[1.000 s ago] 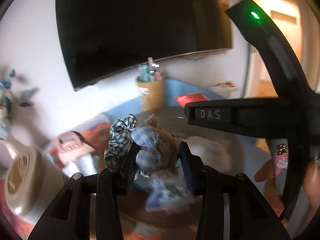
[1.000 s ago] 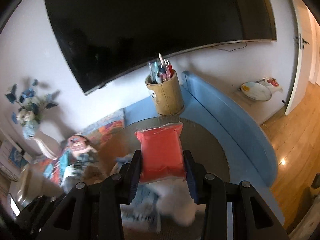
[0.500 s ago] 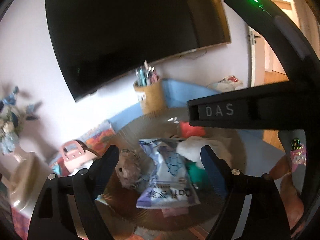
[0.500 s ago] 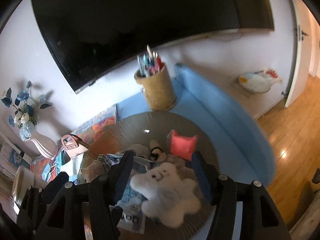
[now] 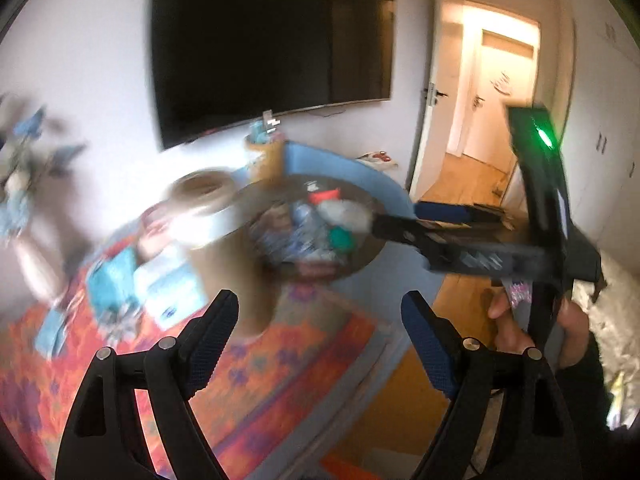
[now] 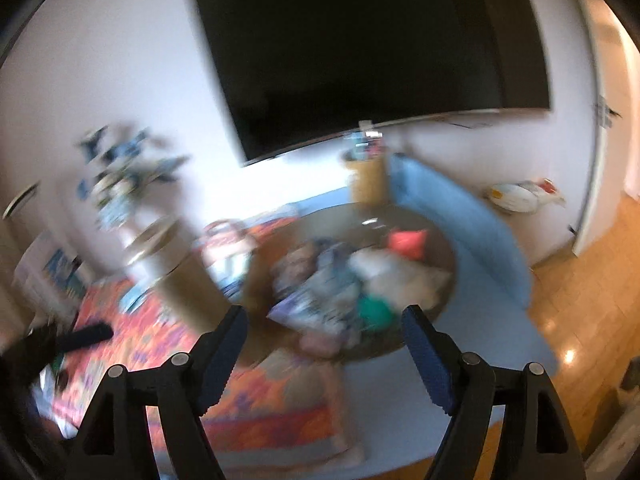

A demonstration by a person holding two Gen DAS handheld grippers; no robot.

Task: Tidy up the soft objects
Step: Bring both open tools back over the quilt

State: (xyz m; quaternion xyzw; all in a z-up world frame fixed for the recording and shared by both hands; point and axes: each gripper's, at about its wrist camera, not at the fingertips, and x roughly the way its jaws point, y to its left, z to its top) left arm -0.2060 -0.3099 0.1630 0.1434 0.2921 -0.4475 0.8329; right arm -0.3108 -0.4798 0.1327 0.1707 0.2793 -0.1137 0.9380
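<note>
Nearest, the left gripper (image 5: 320,312) stands with its jaws spread wide and nothing between them; below it lie an orange patterned cloth (image 5: 280,364) and the table's pale blue edge (image 5: 356,364), with bare wooden floor (image 5: 460,300) past that edge. The right gripper (image 6: 324,326) is likewise released and empty, its jaws having just been opening; in the left view its black body reaches in from the right, gripped by a hand (image 5: 516,328) in a dark sleeve. Just beyond both sets of fingers sits the round tray (image 6: 436,232), and the soft things are heaped in it: a pale printed packet (image 6: 316,300), its long axis running from the near left rim toward the far right, a white plush (image 6: 392,270) beside it, a green piece (image 6: 374,312) at the near rim and a red pouch (image 6: 408,240) at the far side. All of this is blurred, so finer facing cannot be told. A tan cylinder (image 6: 188,280) stands left of the tray. Behind the tray a wooden pen holder (image 6: 368,178) stands by the blue raised border (image 6: 472,220). Farthest are the wall-mounted screen (image 6: 372,48), a vase of blue flowers (image 6: 120,184) at left and an open doorway (image 5: 492,92) at right.
</note>
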